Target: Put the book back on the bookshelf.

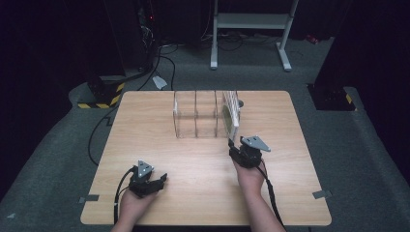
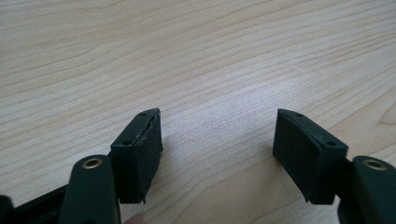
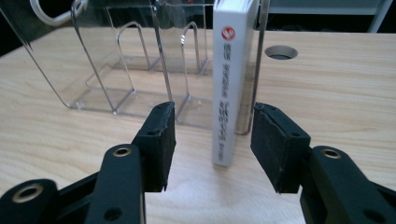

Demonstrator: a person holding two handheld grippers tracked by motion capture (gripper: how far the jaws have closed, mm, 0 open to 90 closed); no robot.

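White book [image 3: 229,88] stands in the clear rack [image 3: 116,70], just beyond the gaping right claw [image 3: 212,140] (left claw [image 2: 217,149] likewise agape).

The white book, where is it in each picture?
High view: the white book stands upright in the right-hand slot of the clear rack, just beyond the right gripper.
Right gripper view: centre, its spine between the open jaws.
Left gripper view: bare table wood instead.
Shared landmark: the round hole in the table, right of the book.

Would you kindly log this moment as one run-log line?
left tongs: open, over bare table | right tongs: open, facing white book | book: upright in clear acrylic rack
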